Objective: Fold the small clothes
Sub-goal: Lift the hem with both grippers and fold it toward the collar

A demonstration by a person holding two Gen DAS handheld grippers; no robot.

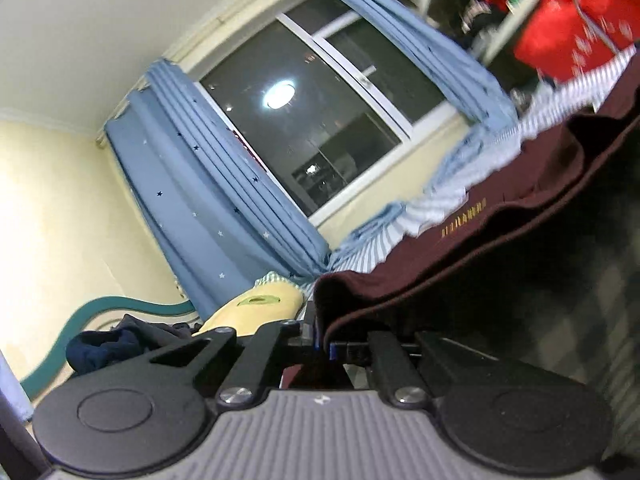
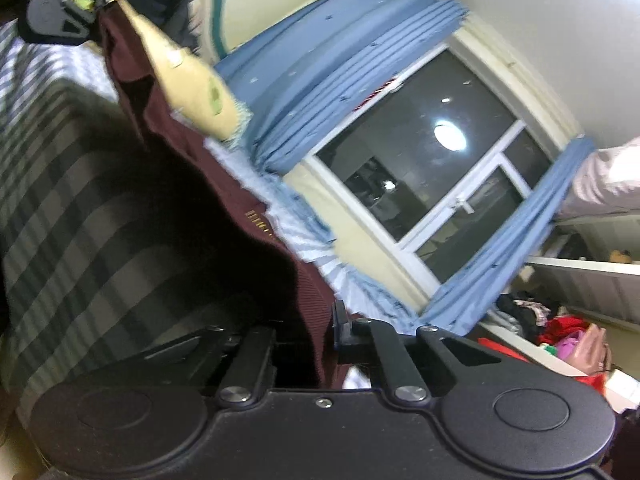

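Observation:
A dark maroon garment (image 1: 460,248) with a gold-lettered waistband hangs stretched between both grippers, lifted above the bed. My left gripper (image 1: 322,344) is shut on one end of its edge. My right gripper (image 2: 326,340) is shut on the other end, and the maroon cloth (image 2: 224,184) runs from it up to the left gripper (image 2: 90,12) at the top left of the right wrist view. The cloth's underside is in dark shadow.
A striped blue-and-white bedsheet (image 1: 448,200) lies below and behind the garment. A yellow pillow (image 1: 260,308) and a dark blue garment (image 1: 116,348) lie at the bed's head. Blue curtains (image 1: 208,200) frame a dark window (image 1: 320,120). Shelves with red items (image 1: 568,28) stand beside it.

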